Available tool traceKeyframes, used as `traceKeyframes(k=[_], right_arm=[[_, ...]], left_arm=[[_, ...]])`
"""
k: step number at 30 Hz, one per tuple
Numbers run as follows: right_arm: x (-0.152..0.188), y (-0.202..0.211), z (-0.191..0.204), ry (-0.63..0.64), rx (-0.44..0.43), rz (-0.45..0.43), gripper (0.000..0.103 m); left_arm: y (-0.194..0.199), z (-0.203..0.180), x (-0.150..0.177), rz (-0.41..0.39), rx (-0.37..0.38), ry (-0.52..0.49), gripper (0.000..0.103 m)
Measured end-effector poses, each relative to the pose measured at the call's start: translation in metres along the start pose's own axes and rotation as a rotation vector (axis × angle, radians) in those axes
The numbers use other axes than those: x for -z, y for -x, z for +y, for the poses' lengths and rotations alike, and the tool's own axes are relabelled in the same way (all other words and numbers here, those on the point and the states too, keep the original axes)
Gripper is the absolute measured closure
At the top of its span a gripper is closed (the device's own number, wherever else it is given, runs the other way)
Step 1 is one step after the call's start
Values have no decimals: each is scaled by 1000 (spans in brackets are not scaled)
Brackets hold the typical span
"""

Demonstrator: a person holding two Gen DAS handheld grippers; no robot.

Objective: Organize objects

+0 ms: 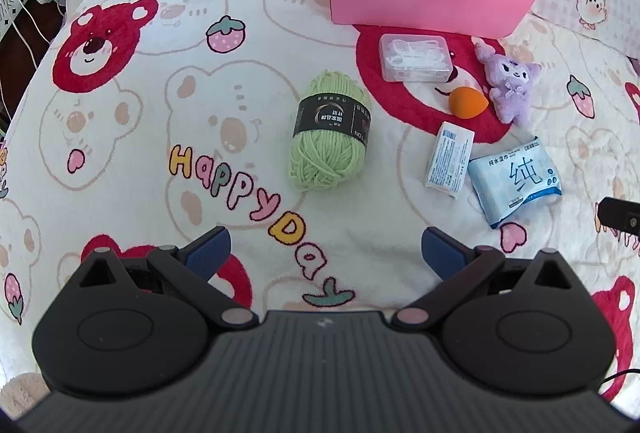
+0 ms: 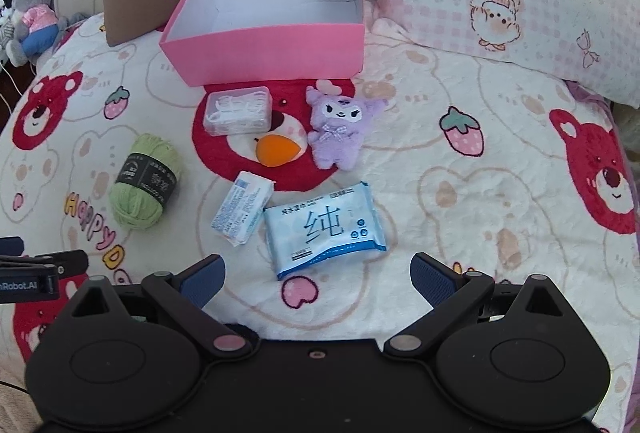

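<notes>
Both the left gripper (image 1: 326, 251) and right gripper (image 2: 318, 275) hover wide apart and empty above the bed (image 1: 140, 161). The green yarn (image 1: 330, 135), floss case (image 1: 416, 58), orange sponge (image 1: 467, 102), purple plush (image 1: 510, 87) and wipes pack (image 2: 324, 229) lie before the empty pink box (image 2: 268, 49).

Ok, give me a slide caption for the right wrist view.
Open right tool above a bear-print blanket, facing wet wipes, green yarn, a purple plush and an empty pink box.
</notes>
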State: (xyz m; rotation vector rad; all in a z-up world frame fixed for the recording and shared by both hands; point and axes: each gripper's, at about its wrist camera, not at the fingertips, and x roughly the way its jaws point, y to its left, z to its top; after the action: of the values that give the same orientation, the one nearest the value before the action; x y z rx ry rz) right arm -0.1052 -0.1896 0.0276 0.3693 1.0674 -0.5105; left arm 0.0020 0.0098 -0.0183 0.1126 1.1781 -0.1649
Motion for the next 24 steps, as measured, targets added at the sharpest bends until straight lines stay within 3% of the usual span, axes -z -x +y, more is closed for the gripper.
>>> traceKeyframes(k=[24], right_arm=[[2,-11,-6,-1,62,15,2]], left_arm=[[-1,-9,3,14,25,-66,0]])
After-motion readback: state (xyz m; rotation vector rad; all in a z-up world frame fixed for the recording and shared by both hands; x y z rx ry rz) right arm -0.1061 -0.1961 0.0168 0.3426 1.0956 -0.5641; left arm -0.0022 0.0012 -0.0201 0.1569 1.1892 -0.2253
